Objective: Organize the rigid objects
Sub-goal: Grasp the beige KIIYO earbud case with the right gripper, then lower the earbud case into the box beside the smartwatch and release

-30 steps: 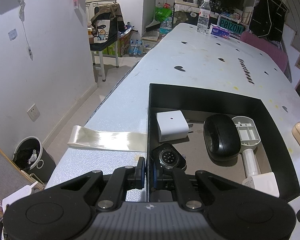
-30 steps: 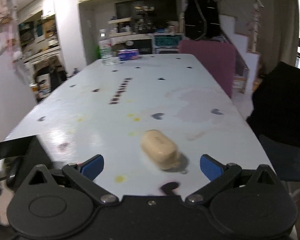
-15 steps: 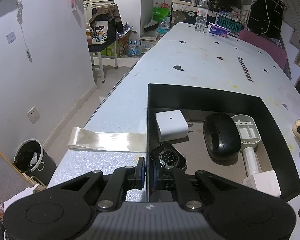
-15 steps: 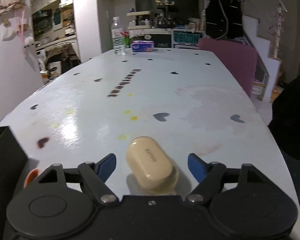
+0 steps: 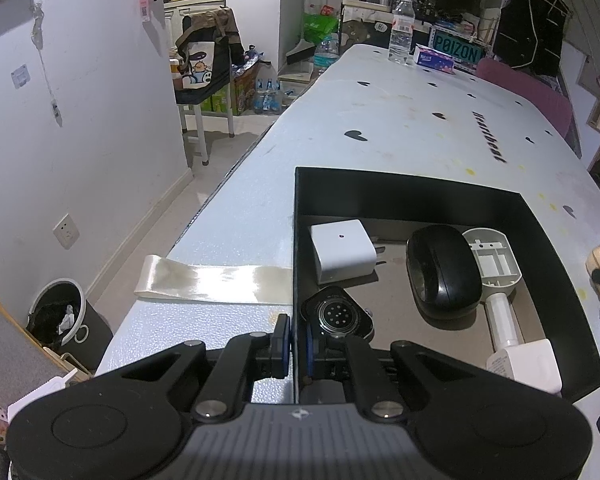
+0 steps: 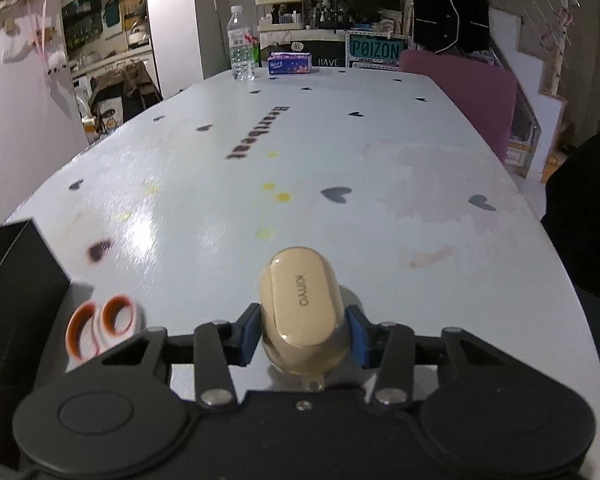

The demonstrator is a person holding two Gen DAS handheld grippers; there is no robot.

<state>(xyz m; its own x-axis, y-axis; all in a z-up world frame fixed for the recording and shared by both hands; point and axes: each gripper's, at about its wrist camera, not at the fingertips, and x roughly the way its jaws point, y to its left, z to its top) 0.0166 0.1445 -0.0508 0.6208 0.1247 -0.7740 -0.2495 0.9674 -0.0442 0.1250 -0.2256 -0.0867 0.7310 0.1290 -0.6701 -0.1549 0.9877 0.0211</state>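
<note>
Now the right gripper (image 6: 303, 334) pinches the little tan case (image 6: 302, 312) by its two long sides, low on the table (image 6: 380, 184). It looks small, hard, light and smooth, so it may slip. Half a second ago the fingers were spread. The left gripper (image 5: 296, 340) seems to pinch the black box (image 5: 404, 192) wall.

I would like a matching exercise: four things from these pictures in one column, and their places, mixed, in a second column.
Things:
1. beige case
2. scissors
3. black mouse
4. water bottle

Places:
A. far end of the table
B. inside the black box
C. between the right gripper pads
D. on the table beside the box

Pairs: 1-C, 2-D, 3-B, 4-A
</note>
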